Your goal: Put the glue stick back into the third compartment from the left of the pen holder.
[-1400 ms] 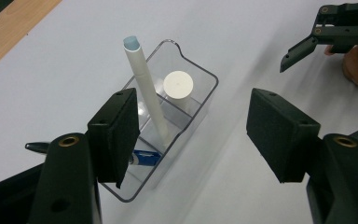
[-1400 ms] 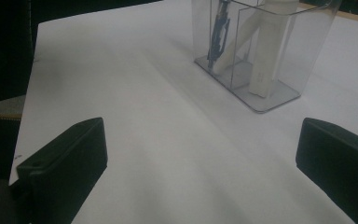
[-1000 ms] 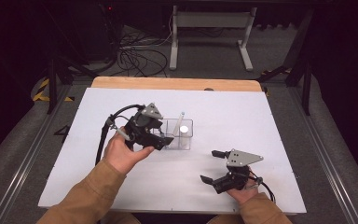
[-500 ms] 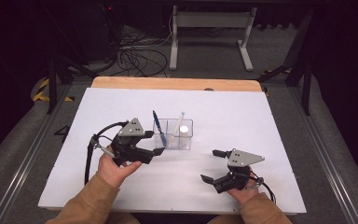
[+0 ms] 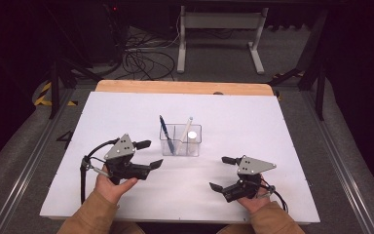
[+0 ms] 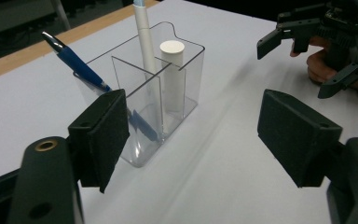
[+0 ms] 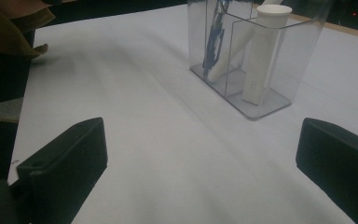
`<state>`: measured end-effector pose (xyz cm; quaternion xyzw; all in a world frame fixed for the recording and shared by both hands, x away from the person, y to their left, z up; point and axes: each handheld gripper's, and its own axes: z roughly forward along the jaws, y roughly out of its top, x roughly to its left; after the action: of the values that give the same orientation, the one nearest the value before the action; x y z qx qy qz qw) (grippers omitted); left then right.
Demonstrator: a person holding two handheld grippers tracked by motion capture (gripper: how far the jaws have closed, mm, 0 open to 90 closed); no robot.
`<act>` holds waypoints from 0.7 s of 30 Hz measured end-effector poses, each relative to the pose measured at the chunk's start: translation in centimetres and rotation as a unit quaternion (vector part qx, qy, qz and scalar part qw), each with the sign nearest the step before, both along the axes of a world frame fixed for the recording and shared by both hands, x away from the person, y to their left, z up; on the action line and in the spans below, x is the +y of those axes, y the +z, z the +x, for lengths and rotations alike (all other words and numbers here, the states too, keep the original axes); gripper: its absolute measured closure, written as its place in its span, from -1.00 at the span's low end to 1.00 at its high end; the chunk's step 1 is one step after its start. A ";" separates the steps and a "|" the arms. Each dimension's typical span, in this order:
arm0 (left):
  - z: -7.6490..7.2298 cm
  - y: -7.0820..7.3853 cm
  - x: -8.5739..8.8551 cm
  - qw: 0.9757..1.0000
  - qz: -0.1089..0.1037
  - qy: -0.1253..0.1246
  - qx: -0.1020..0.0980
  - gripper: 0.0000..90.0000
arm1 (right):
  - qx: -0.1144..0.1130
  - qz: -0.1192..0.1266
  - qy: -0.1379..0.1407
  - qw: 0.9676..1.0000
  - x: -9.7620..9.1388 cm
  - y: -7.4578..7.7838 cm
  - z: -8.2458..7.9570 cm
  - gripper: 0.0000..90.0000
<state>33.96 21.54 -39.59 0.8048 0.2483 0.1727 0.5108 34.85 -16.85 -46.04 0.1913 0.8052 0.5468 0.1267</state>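
A clear plastic organiser (image 5: pixel 180 140) (image 6: pixel 142 98) (image 7: pixel 256 56) with compartments stands mid-table. A blue pen (image 5: pixel 166 134) (image 6: pixel 77 63) leans in its left compartment. A thin white pen (image 5: pixel 187 129) (image 6: pixel 145 39) and a short white cylinder (image 5: pixel 192 141) (image 6: pixel 173 77) (image 7: pixel 265 51) stand in the other compartments. My left gripper (image 5: pixel 147 153) (image 6: pixel 191 135) is open and empty, left of and nearer than the organiser. My right gripper (image 5: pixel 220 172) (image 7: pixel 200 158) is open and empty near the front right; it shows far off in the left gripper view too.
The white tabletop (image 5: pixel 253 122) has a wooden strip (image 5: pixel 185 87) along its far edge. Cables (image 5: pixel 141 58) and a metal stand (image 5: pixel 219 29) lie on the floor beyond. Grey rails (image 5: pixel 343 161) run along both sides.
My left gripper has drawn back from the organiser toward the front left, open, leaving the blue pen standing in the left compartment. The right gripper has stayed put.
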 end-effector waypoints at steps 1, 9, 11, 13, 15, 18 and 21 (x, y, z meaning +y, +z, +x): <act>-0.1 -0.3 0.1 1.000 -0.002 0.001 -0.005 -0.49 | 0.000 0.000 -0.001 1.000 0.0 0.0 0.0 -0.94; -0.8 -2.3 1.2 1.000 -0.019 -0.004 -0.009 -0.56 | -0.001 0.001 0.001 1.000 0.0 0.0 -0.1 -0.94; -0.9 -2.8 1.5 1.000 -0.020 -0.002 -0.008 -0.56 | -0.002 0.002 0.001 1.000 0.0 0.1 -0.1 -0.94; -1.0 -3.3 2.0 1.000 -0.023 0.002 -0.006 -0.56 | -0.001 0.002 0.001 1.000 0.0 0.0 -0.1 -0.94; -1.1 -3.9 2.4 1.000 -0.029 0.006 0.000 -0.56 | -0.002 0.001 0.002 1.000 0.0 0.0 -0.1 -0.94; -1.3 -4.7 3.0 0.999 -0.029 0.018 0.003 -0.56 | -0.002 0.002 0.003 1.000 0.0 0.1 -0.1 -0.94; -1.5 -5.5 3.5 1.000 -0.010 0.026 -0.007 -0.56 | -0.004 0.002 0.003 1.000 0.0 0.1 -0.1 -0.94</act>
<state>32.50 25.02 -45.05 0.7919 0.2668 0.1893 0.5156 34.77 -16.85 -45.98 0.1868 0.8041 0.5497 0.1279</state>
